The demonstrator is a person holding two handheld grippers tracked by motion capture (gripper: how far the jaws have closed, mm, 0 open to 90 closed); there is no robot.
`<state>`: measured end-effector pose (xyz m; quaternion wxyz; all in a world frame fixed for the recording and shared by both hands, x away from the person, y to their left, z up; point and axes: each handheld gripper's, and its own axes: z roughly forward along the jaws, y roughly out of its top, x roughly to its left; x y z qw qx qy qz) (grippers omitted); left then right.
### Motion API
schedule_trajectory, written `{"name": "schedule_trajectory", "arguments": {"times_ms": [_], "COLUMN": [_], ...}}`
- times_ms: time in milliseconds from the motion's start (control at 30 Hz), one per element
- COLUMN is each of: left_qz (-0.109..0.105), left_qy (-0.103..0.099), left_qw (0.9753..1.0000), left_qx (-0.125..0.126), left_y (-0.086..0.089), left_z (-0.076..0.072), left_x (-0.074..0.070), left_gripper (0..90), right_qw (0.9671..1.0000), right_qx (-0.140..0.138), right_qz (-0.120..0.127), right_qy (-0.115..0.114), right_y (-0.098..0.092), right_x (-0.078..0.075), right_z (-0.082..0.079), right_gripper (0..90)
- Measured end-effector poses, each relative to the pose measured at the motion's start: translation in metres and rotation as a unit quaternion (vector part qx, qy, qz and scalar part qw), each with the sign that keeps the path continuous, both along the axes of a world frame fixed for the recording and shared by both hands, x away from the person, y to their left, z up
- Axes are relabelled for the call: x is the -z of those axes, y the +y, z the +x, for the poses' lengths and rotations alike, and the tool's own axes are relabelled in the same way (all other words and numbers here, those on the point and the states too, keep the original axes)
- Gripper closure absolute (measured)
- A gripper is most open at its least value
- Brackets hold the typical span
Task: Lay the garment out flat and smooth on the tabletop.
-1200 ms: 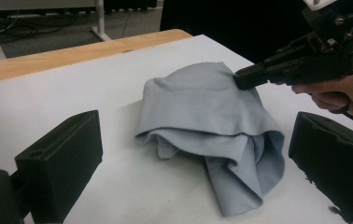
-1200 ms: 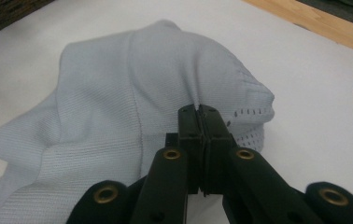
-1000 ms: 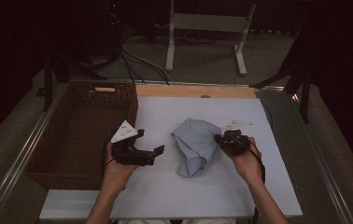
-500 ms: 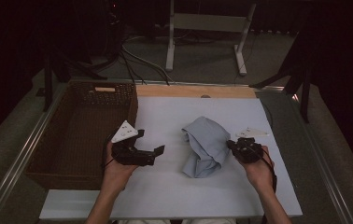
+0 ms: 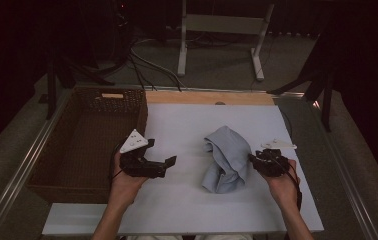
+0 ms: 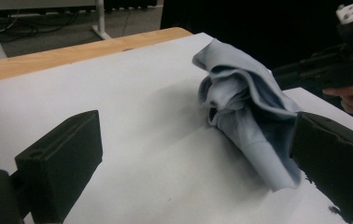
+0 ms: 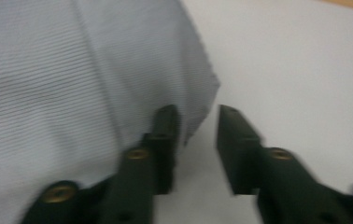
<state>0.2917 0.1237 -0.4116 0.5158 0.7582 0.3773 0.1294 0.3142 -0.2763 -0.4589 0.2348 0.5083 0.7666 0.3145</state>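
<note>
Now the right gripper (image 5: pixel 253 159), fingers slightly apart, noses the cloth's (image 5: pixel 225 157) three-o'clock edge mid-tabletop (image 5: pixel 177 125); left gripper (image 5: pixel 169 162) waits at nine o'clock, fingers wide apart. Next: pinch that edge.

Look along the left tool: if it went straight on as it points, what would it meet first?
Most likely the blue cloth, lying ahead between the left tool and the right tool; depth is uncertain.

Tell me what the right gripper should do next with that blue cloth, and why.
Probably shut the right gripper on the cloth edge. Its jaws stand slightly apart with the cloth's corner just between them, so nothing is clamped yet. The left gripper waits open, apart from the cloth.
</note>
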Motion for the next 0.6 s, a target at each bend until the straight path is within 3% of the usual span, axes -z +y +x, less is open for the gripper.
{"name": "schedule_trajectory", "arguments": {"times_ms": [100,600], "left_qz": [0.001,0.000], "left_qy": [0.000,-0.001], "left_qw": [1.0000,1.0000], "left_qx": [0.000,0.001], "left_y": [0.000,0.000], "left_z": [0.000,0.000], "left_x": [0.000,0.000], "left_gripper": [4.5,4.5], "right_qw": [0.9999,0.9977], "right_qx": [0.000,-0.051], "right_qz": [0.012,0.033], "right_qy": [-0.009,-0.029], "right_y": [0.000,0.034], "right_x": [-0.005,-0.016], "right_z": [-0.001,0.000], "right_gripper": [51.9,33.9]}}
